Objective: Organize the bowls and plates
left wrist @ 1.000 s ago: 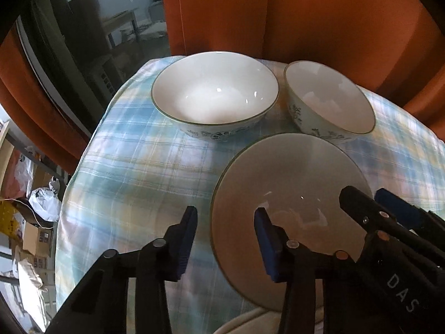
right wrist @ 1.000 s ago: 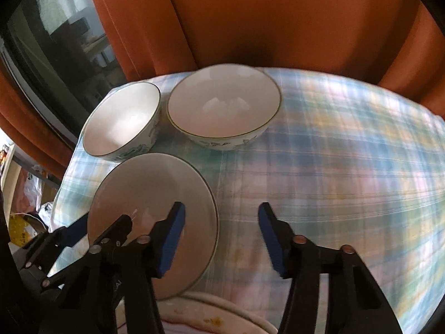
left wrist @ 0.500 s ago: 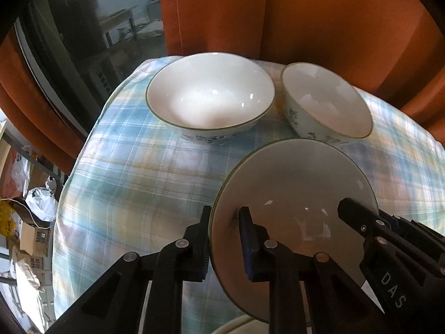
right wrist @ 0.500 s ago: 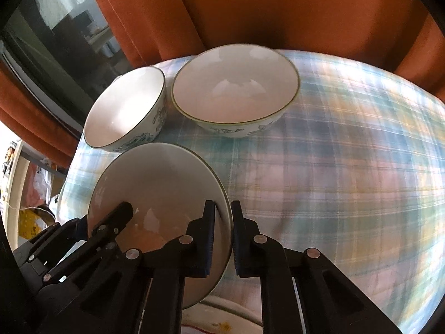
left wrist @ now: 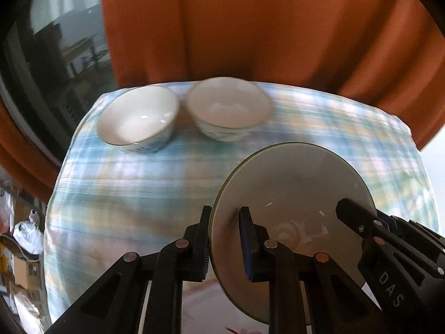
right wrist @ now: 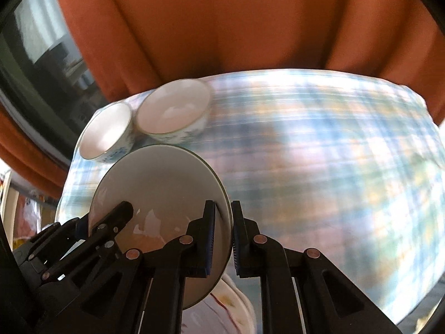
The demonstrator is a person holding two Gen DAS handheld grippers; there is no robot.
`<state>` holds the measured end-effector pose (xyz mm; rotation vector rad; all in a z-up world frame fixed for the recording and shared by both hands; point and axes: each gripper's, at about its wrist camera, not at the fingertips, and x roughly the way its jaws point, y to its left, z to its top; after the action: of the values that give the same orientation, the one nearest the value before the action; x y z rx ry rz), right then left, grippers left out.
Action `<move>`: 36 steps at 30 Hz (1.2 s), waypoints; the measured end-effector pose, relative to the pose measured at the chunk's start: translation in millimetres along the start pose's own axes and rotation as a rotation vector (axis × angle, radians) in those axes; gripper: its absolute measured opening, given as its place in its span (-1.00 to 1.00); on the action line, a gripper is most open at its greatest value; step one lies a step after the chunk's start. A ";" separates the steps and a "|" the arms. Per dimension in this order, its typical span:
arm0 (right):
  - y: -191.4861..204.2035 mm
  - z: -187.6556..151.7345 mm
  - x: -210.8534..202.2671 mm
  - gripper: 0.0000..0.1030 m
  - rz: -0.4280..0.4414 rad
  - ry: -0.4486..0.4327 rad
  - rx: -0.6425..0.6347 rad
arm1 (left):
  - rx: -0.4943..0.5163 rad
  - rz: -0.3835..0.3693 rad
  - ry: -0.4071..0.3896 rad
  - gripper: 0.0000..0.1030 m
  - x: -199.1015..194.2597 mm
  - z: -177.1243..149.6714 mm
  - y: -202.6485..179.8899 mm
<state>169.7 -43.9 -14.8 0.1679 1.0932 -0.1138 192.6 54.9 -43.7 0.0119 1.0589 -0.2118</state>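
White, round ceramic plate [left wrist: 294, 189] is being clamped at opposite rims by left gripper [left wrist: 224, 243] and right gripper [right wrist: 222, 236] jaws, above the checked bench [left wrist: 125, 194].

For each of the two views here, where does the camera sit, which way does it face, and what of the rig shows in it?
Left wrist: sits on the left gripper, looking down along its fingers at the plate it clamps by the left rim; the right gripper shows at lower right.
Right wrist: sits on the right gripper, clamped on the plate's right rim; the left gripper shows at lower left.
Shared: the plate, two bowls, the plaid tablecloth, the orange curtain.
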 end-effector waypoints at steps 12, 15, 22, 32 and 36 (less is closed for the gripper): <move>-78.8 -38.5 -44.8 -0.73 -0.026 -0.014 0.058 | 0.057 -0.013 0.022 -0.67 -16.4 -40.3 -78.5; -98.6 -49.3 -45.2 -0.73 -0.027 0.006 0.052 | 0.057 -0.004 0.053 -0.67 -10.0 -53.1 -98.2; -135.2 -69.6 -38.4 -0.73 -0.006 0.060 0.010 | 0.032 0.036 0.104 -0.66 8.3 -81.2 -132.1; -163.1 -89.3 -17.8 -0.73 0.054 0.132 -0.076 | -0.017 0.116 0.126 -0.65 16.6 -108.9 -153.4; -166.3 -90.4 -24.8 -0.73 0.079 0.144 -0.102 | -0.044 0.114 0.149 -0.64 12.2 -112.5 -154.4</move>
<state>50.5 -189.6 -46.5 0.1292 1.2312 0.0253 73.6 -85.9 -95.3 0.0486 1.2075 -0.0855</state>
